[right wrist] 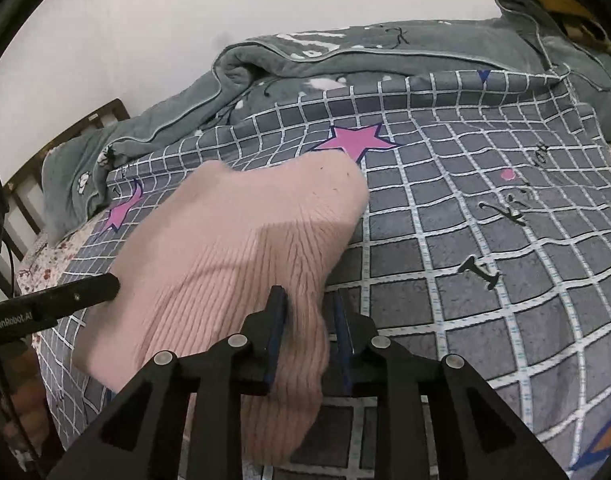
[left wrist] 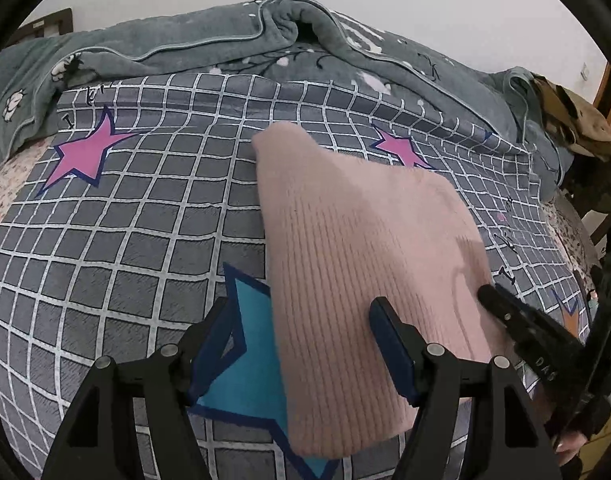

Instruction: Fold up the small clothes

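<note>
Right tongs (right wrist: 309, 312) pinch pink knit (right wrist: 241, 248); left tongs (left wrist: 301, 320) straddle it.

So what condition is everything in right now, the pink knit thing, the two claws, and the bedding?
Pink knit garment: lying on the bed, near edge bunched in a claw.
Right gripper: shut on the garment's edge.
Left gripper: open, its fingers either side of the garment's edge, not pressing it.
Checked star cover: spread mostly flat.
Grey-green blanket: rumpled along the far side.
</note>
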Demonstrator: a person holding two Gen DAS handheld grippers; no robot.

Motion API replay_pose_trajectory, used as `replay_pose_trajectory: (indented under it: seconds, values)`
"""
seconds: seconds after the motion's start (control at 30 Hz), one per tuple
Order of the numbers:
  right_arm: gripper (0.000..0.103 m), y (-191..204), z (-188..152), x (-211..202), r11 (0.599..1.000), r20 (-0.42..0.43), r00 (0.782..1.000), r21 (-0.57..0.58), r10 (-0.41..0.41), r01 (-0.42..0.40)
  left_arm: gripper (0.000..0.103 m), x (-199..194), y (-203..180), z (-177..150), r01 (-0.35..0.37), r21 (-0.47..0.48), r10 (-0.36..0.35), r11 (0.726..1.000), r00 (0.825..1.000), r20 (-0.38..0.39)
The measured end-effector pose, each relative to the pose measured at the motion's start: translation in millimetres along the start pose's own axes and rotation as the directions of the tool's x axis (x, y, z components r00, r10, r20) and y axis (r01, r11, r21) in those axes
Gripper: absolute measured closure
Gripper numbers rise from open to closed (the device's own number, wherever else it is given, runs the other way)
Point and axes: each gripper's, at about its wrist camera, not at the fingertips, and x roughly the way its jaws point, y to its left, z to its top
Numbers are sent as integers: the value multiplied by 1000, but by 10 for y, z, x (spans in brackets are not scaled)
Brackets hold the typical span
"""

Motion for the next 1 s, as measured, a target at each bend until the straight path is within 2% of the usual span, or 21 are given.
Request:
replay_pose_trajectory:
  seconds: [0.2, 0.33, 0.47, 0.63, 0.83, 0.93, 1.0]
  values:
    - [78, 48, 118, -175, 1000, 71, 997, -2, 15, -15, 34, -56, 2, 21, 2, -5, -2, 1000, 1000, 3]
    - [78, 63, 96, -15, 999, 21, 999, -11, -31, 31, 34, -68, 3, 10, -6, 0, 6, 1000, 1000, -6]
    - [79, 31, 9, 1, 997, 7, 998, -37, -67, 67, 34, -69, 66, -49, 1, -17, -1, 1000, 1000, -22]
    - [78, 10, 18, -48, 998, -4, 999, -32, -54, 54, 34, -82, 110, -130, 5, -32, -6, 999, 999, -32]
    - [78, 167, 7, -375, 998, 85, 996, -58, 2, 3, 34, -147, 166, -186, 6, -37, -8, 999, 999, -33]
    - [77, 309, -73, -350, 994, 62, 998, -112, -7, 14, 34, -147, 176, -228, 7, -45, -9, 999, 999, -43]
    - [77, 360, -142, -254, 988, 13, 998, -140, -61, 62, 34, -181, 158, -251, 7, -47, -9, 999, 999, -44]
